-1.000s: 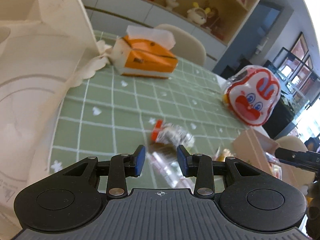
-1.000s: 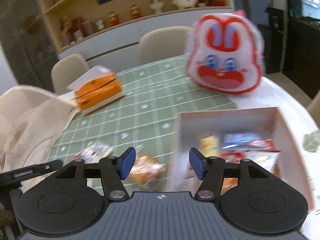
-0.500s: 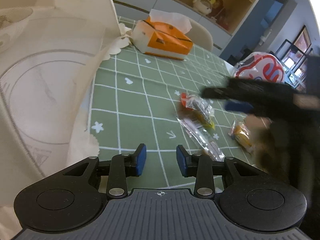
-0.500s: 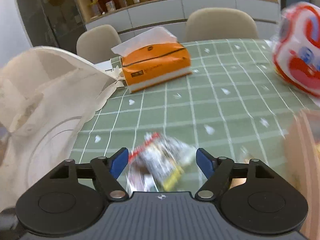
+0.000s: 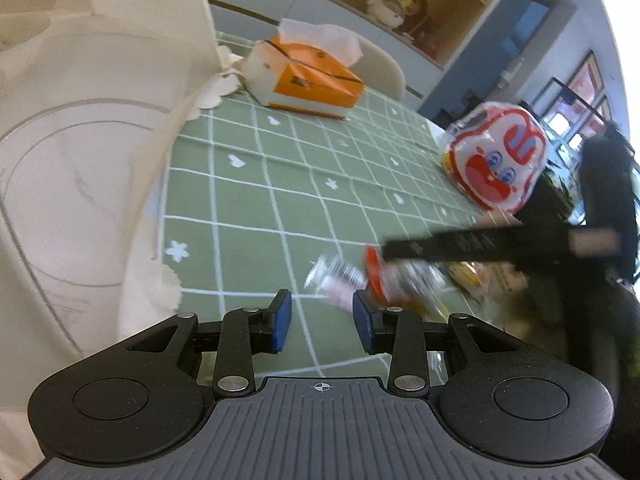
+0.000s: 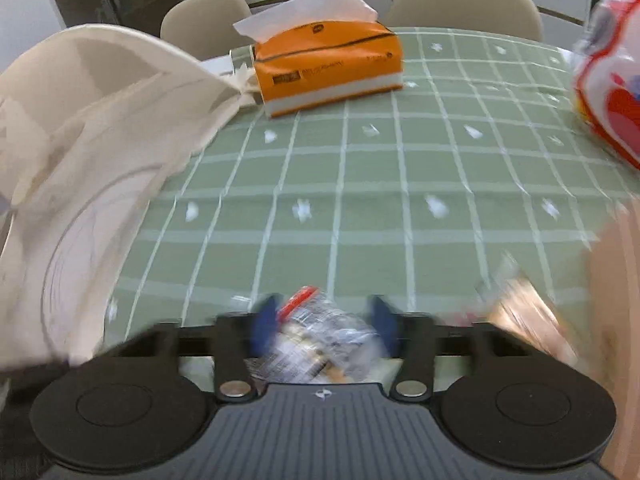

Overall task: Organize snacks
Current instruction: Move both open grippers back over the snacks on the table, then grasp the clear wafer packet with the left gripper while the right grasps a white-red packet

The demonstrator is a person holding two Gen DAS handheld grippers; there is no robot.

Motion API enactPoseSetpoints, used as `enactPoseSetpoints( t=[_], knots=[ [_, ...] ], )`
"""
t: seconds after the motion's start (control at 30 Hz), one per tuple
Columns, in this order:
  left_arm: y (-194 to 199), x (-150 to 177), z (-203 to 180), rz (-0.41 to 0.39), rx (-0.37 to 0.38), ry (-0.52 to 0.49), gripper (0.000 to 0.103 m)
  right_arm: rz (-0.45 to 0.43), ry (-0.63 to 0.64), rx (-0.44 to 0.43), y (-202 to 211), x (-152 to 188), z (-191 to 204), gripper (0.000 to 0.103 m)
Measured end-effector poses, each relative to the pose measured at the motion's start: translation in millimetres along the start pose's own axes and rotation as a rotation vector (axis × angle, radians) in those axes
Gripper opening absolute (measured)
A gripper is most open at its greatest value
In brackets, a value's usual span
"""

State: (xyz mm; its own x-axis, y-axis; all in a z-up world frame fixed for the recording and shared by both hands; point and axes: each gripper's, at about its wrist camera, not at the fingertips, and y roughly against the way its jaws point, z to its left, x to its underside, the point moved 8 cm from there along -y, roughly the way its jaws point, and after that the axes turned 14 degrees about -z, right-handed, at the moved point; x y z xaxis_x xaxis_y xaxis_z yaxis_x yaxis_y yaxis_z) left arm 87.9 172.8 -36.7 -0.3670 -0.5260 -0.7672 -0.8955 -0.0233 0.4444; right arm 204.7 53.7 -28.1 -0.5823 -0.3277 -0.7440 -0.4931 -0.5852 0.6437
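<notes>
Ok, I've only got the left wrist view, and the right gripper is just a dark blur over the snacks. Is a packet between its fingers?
Observer: Yes. In the right wrist view a clear snack packet with a red end sits between the right gripper's blue pads. The jaws have just been closing, but blur hides whether they press on it.
Operator: And behind the tissue box I see one chair.
Observer: There are two. A second chair stands further left in the right wrist view.
</notes>
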Motion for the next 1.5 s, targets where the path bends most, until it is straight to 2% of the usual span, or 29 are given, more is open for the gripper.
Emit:
enactPoseSetpoints(
  t=[0.07,0.3,0.47,0.53,0.6,0.67,0.77,0.83,0.93,1.1,1.27,1.4,1.5],
  knots=[
    [-0.6,3.3,-8.1,0.01,0.013,-0.017,0.038,-0.002,-0.004,0.006,20.8,12.5,-7.7,0.03],
    [-7.1,10.4,-36.2,0.012,-0.002,-0.072,0.038,-0.072,0.039,0.089,76.0,52.7,-39.8,0.03],
    [-18.8,18.8,-55.4,0.042,-0.029,-0.137,0.038,-0.132,0.034,0.078,100.2,74.2,-50.4,0.03],
    [-22.4,22.0,-61.6,0.051,-0.036,-0.151,0.038,-0.166,0.027,0.081,106.8,79.3,-54.8,0.035],
    [-25.9,23.4,-65.6,0.056,-0.044,-0.157,0.038,-0.215,0.023,0.089,113.1,83.2,-59.5,0.05],
    [-31.1,22.7,-68.7,0.061,-0.047,-0.147,0.038,-0.266,0.009,0.092,117.5,87.2,-65.2,0.057],
    [-41.2,20.2,-70.4,0.059,-0.044,-0.117,0.038,-0.309,-0.037,0.091,118.8,92.0,-75.8,0.057],
    [-47.5,19.1,-73.5,0.05,-0.049,-0.132,0.038,-0.341,-0.081,0.068,124.1,89.1,-80.9,0.057],
    [-53.5,21.6,-84.4,0.036,-0.066,-0.219,0.039,-0.382,-0.125,0.029,129.7,87.0,-86.6,0.063],
    [-59.5,31.7,-107.4,0.05,-0.073,-0.363,0.039,-0.358,-0.139,0.023,123.9,88.8,-88.3,0.063],
    [-56.0,46.9,-121.2,0.02,-0.076,-0.581,0.042,-0.358,-0.143,0.021,124.8,90.5,-88.7,0.064],
    [-43.5,49.4,-113.8,0.003,-0.085,-0.641,0.044,-0.349,-0.14,0.024,123.2,91.5,-88.6,0.065],
    [-37.1,45.4,-101.9,-0.002,-0.106,-0.623,0.044,-0.349,-0.136,0.023,123.6,91.7,-87.9,0.066]
  ],
)
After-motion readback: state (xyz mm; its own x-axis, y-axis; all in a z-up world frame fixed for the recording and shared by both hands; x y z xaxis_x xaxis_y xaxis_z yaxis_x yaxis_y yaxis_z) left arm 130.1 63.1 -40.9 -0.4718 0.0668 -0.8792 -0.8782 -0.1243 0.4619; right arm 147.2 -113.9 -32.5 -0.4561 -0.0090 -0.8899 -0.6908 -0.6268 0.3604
